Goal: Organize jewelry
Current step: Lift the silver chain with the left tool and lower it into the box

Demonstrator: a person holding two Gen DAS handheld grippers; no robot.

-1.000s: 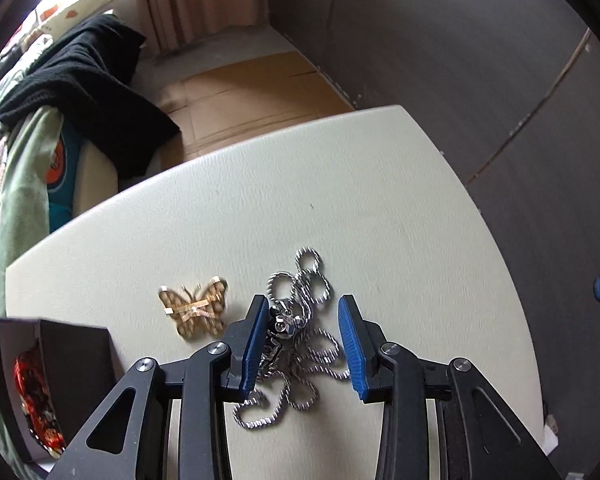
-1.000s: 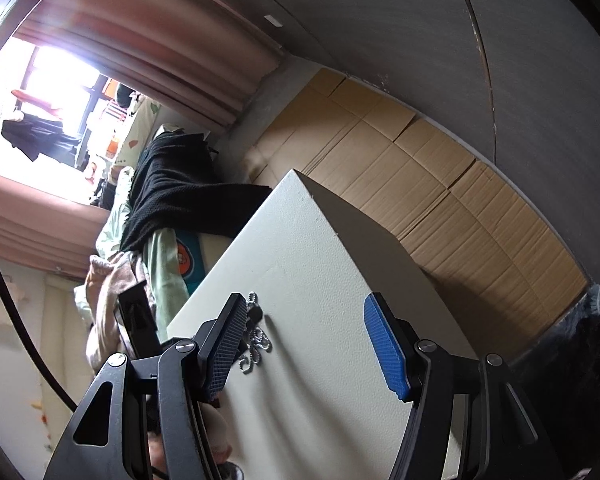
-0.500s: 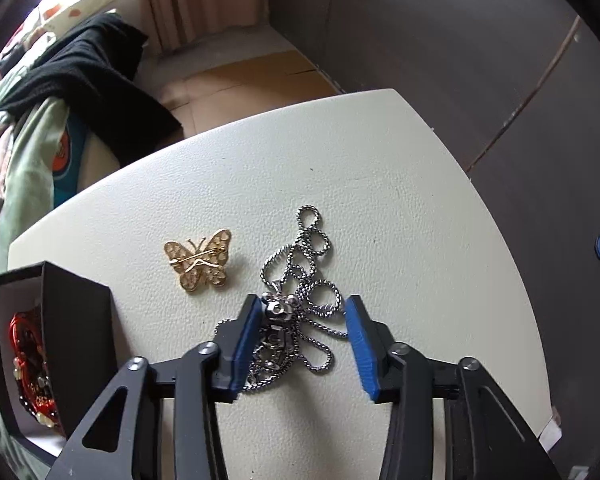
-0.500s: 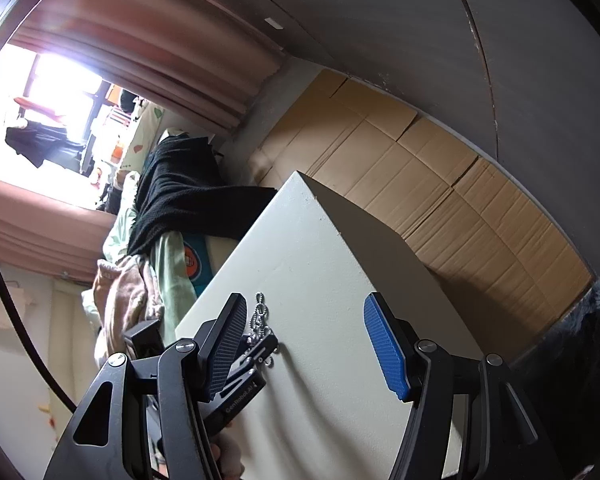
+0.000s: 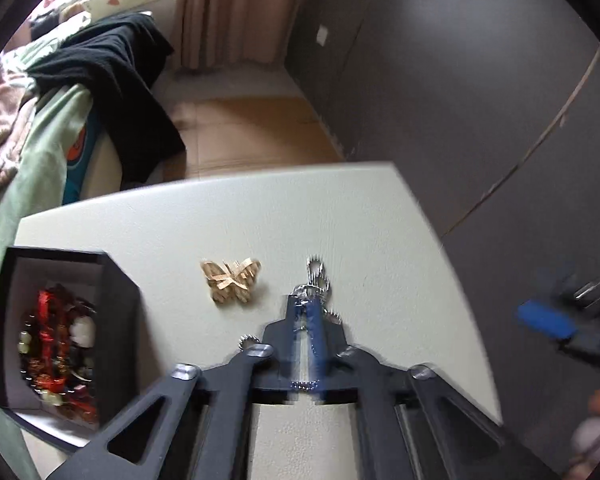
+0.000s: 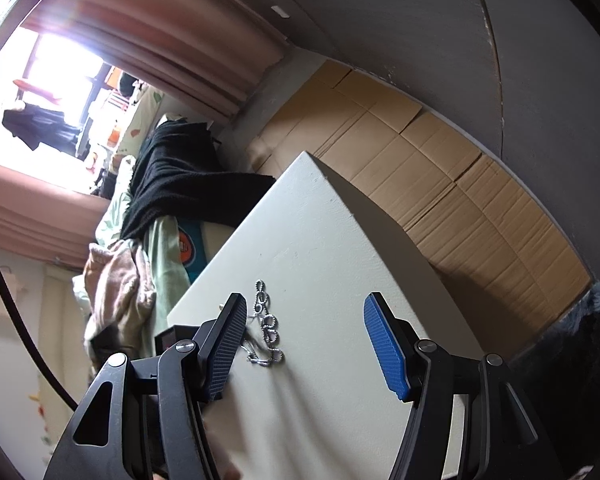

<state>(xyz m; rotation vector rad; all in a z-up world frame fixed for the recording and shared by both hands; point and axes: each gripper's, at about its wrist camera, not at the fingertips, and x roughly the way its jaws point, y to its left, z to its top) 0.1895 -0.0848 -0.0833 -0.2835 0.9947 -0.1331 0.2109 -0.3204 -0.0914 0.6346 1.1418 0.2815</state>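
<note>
**Q:** Left gripper (image 5: 308, 320) first: how do its jaws stand?

**A:** Pressed together low in the left wrist frame, clamped on the silver chain (image 5: 317, 276). Loops of it poke out past the fingertips and at both sides of the blue pads, over the white table (image 5: 380, 220). The frame is blurred, so finer detail is lost.

**Q:** And the other one?

**A:** The right gripper (image 6: 304, 340) is spread wide with nothing between its pads. In its own view the chain (image 6: 266, 330) lies just beside the left-hand pad, at lower centre.

**Q:** What else sits around?

**A:** A gold butterfly brooch (image 5: 231, 282) lies just left of the chain, apart from it. At lower left stands an open black box (image 5: 116, 320) with red and pale beaded pieces (image 5: 56, 344) inside. Beyond the table, upper left, a black cloth (image 5: 112, 64) drapes over bedding; cardboard (image 6: 440, 168) covers the floor.

**Q:** Anything in the way?

**A:** The left gripper's own fingers hide most of the chain.
</note>
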